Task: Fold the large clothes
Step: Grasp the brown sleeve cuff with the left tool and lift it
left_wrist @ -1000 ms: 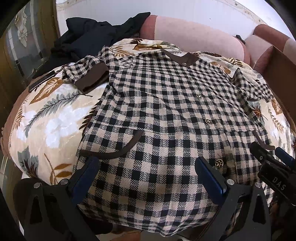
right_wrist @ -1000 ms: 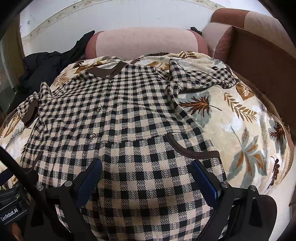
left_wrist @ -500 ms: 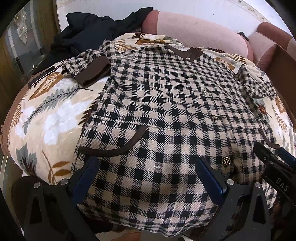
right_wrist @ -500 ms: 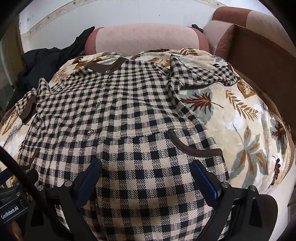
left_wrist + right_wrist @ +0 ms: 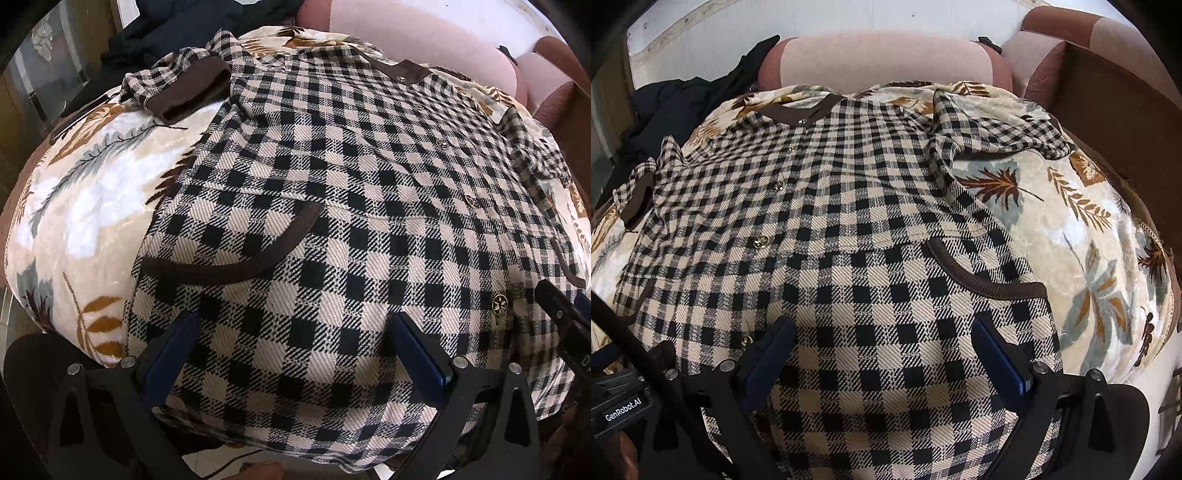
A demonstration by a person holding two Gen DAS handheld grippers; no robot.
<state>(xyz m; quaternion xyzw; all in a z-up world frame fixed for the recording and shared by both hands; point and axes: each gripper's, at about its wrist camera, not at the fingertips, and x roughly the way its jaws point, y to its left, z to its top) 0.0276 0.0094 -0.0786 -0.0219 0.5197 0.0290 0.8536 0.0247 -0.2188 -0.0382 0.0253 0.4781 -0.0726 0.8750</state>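
A black-and-cream checked jacket with brown trim lies front up, spread flat over a leaf-print blanket. Its collar points away and its hem hangs toward me. My left gripper is open, fingers wide apart over the hem near the left pocket. My right gripper is open too, its fingers straddling the hem below the right pocket. The left sleeve with its brown cuff is bunched at the far left. The right sleeve lies crumpled at the far right. Neither gripper holds cloth.
The blanket covers a pink and brown sofa with a backrest behind the collar. Dark clothes are piled at the back left. A brown armrest rises at the right. The other gripper's body shows at the lower left.
Both grippers have moved forward and lower toward the jacket's hem, so the cloth fills more of each view. Both stay open and the jacket has not shifted.
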